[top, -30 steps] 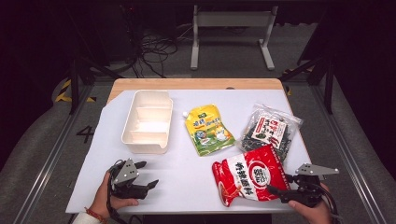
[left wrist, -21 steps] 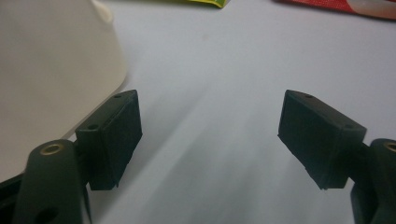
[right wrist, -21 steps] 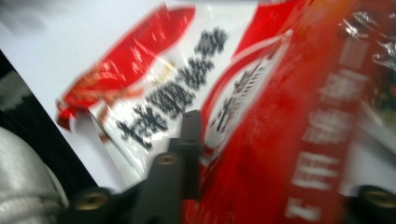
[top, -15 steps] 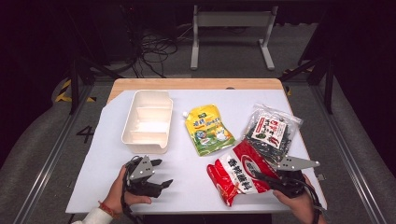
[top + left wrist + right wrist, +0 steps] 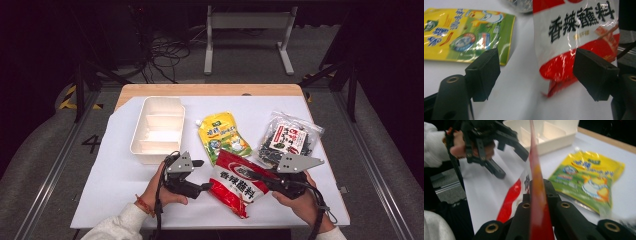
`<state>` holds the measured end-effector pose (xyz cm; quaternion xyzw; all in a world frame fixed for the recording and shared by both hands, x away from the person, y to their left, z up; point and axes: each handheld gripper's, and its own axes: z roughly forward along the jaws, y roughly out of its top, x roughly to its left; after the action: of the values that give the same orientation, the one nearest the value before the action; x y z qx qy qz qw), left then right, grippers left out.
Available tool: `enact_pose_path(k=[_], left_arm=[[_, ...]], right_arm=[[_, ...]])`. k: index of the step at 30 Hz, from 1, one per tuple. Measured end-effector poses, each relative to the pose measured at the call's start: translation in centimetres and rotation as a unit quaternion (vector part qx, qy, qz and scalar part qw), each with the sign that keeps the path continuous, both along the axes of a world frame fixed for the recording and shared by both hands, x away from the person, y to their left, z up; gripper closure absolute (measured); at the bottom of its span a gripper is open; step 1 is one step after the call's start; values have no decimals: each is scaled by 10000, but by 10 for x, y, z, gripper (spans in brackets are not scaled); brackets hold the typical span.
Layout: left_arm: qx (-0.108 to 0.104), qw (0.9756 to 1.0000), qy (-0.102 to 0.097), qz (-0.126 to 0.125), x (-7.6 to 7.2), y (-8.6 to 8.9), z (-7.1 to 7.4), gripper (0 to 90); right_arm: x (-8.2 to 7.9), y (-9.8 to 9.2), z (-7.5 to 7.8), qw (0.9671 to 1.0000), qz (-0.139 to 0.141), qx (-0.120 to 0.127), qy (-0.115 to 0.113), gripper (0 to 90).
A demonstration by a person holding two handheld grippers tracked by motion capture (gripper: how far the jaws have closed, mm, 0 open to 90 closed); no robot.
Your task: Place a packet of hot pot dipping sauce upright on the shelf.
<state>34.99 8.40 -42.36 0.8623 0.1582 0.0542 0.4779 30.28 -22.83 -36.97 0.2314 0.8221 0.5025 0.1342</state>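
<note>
A red-and-white sauce bag (image 5: 239, 183) with black characters is lifted at the table's front, tilted. My right gripper (image 5: 262, 178) is shut on its right edge; in the right gripper view the bag's edge (image 5: 537, 202) runs up between the closed jaws (image 5: 537, 188). My left gripper (image 5: 202, 175) stands open just left of the bag. In the left gripper view the bag (image 5: 576, 37) hangs between the spread jaws (image 5: 537, 72), close to the right one, with nothing pinched.
A white divided tray (image 5: 140, 145) sits at the back left. A yellow-green pouch (image 5: 223, 137) lies in the middle, a clear bag of dark pieces (image 5: 290, 140) at the right. The left hand and gripper (image 5: 496, 150) show in the right gripper view.
The right gripper has carried the red bag leftward and tilted it up. The left gripper has moved right, up to the bag's left edge.
</note>
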Motion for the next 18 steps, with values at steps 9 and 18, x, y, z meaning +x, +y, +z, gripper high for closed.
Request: enact_pose_path(k=[9,18], left_arm=[[-430,9984,275,-255,11,-10,-1,417],[-420,9969,-70,-659,1,-12,2,898]], right_arm=[[-1,24,5,9991,268,98,-300,894],[-2,27,2,9989,233,266,-298,885]])
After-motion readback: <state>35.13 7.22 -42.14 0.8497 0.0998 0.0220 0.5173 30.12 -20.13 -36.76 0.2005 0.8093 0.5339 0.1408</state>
